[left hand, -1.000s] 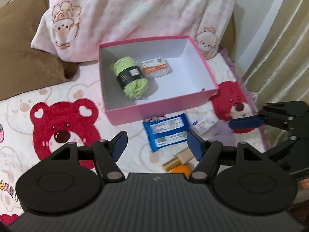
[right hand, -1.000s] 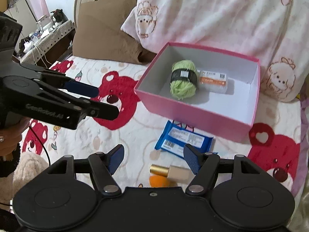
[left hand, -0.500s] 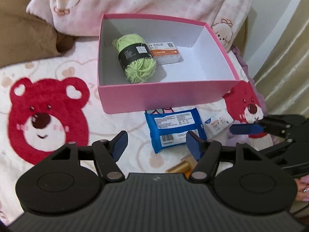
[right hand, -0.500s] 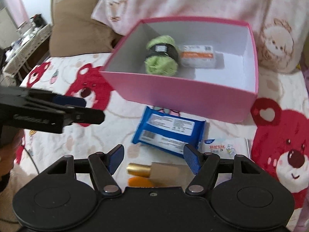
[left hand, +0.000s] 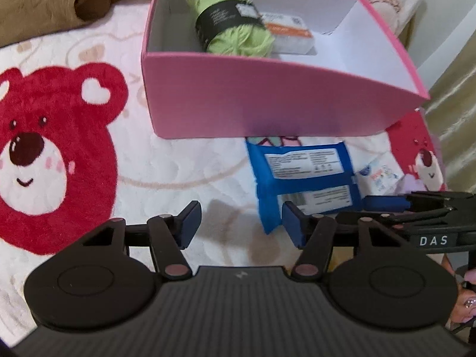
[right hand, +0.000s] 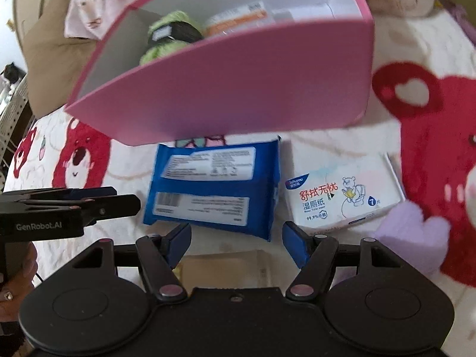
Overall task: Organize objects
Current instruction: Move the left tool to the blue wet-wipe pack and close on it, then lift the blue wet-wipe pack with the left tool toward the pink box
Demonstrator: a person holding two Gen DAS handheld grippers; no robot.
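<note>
A pink box [left hand: 267, 101] [right hand: 238, 89] on the bed holds green yarn [left hand: 232, 26] and a white and orange packet [left hand: 288, 31]. In front of it lie a blue wipes pack [left hand: 303, 175] [right hand: 214, 184] and a white wipes pack [right hand: 342, 190] [left hand: 377, 175]. My left gripper [left hand: 241, 221] hovers low over bare blanket left of the blue pack, its jaws closing with nothing between them. My right gripper [right hand: 237, 241] is open just short of the blue pack, and a beige bottle [right hand: 223, 267] lies under it, between its fingers and untouched. Each gripper shows in the other's view: right [left hand: 386, 202], left [right hand: 119, 202].
A purple heart-shaped sponge [right hand: 416, 232] lies right of the white pack. The bed cover bears red bear prints [left hand: 44, 154]. A brown pillow [left hand: 38, 3] and a pink pillow lie behind the box; a curtain [left hand: 455, 113] hangs at the right.
Both grippers have sunk toward the bed, so the box and packs look much larger. The left jaws have narrowed a little. The right gripper has rolled, tilting its view.
</note>
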